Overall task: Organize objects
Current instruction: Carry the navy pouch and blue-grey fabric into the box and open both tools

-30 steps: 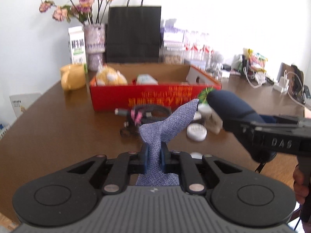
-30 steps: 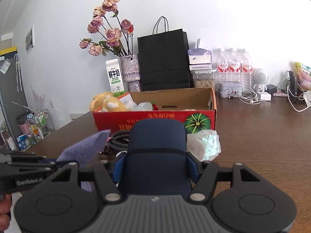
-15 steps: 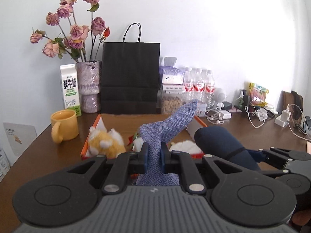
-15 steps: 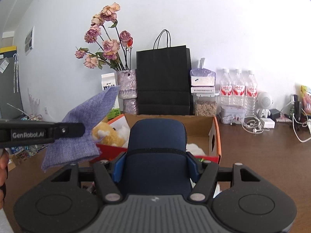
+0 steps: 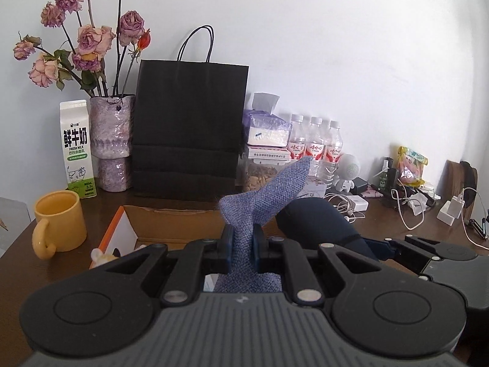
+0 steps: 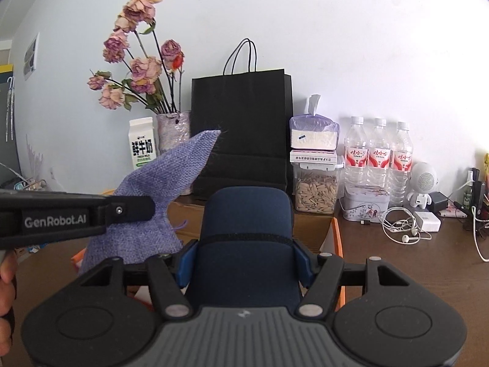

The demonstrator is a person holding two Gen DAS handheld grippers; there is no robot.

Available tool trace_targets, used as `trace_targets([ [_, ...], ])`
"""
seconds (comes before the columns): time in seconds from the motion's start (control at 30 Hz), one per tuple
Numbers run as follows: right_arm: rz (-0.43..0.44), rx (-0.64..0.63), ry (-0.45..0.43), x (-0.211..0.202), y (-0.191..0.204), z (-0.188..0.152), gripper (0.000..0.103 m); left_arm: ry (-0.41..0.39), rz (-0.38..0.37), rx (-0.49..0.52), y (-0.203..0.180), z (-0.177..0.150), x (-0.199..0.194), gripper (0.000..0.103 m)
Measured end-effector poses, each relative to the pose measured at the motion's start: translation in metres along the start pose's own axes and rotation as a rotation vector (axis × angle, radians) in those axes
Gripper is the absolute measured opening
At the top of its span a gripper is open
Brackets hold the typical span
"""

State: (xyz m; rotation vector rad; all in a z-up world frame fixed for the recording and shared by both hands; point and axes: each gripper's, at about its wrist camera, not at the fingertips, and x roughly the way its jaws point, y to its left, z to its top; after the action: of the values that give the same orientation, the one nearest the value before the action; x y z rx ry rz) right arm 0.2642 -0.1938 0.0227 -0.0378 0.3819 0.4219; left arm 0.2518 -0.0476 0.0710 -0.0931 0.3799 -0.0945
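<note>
Left wrist view showed your left gripper (image 5: 240, 252) clamped on the blue-grey woven cloth (image 5: 266, 195), its tip slanting up-right, while your right gripper (image 6: 244, 258) squeezed the navy padded pouch (image 6: 244, 229), both level above the open cardboard box (image 5: 171, 223) at lower centre.

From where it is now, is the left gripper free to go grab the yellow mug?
Probably not yet. The left gripper is shut on the blue cloth, so its jaws are occupied. The path to the yellow mug looks unobstructed.
</note>
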Motion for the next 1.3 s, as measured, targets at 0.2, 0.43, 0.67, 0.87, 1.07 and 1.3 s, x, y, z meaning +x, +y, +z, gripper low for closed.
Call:
trace_targets([
  [0.2,-0.02,0.019,0.028,0.045,-0.012,0.011,0.062,0.02,0.007,-0.03,0.008,0.009,0.047,0.013],
  [0.43,-0.023,0.025,0.091,0.073,-0.021,0.003,0.062,0.075,0.007,-0.04,0.021,0.003,0.081,0.013],
  [0.67,-0.027,0.012,0.131,0.079,-0.02,-0.001,0.07,0.069,0.057,-0.05,0.026,0.001,0.08,0.074],
  [0.87,-0.024,0.004,0.099,0.07,-0.017,0.003,0.103,0.024,0.114,-0.031,0.028,0.001,0.073,0.103],
  [1.07,-0.024,0.002,0.114,0.073,-0.017,0.001,0.103,0.029,0.115,-0.027,0.029,0.002,0.073,0.103],
  [1.3,-0.022,-0.011,0.105,0.067,-0.013,0.001,0.103,0.016,0.112,-0.025,0.029,0.002,0.065,0.103],
])
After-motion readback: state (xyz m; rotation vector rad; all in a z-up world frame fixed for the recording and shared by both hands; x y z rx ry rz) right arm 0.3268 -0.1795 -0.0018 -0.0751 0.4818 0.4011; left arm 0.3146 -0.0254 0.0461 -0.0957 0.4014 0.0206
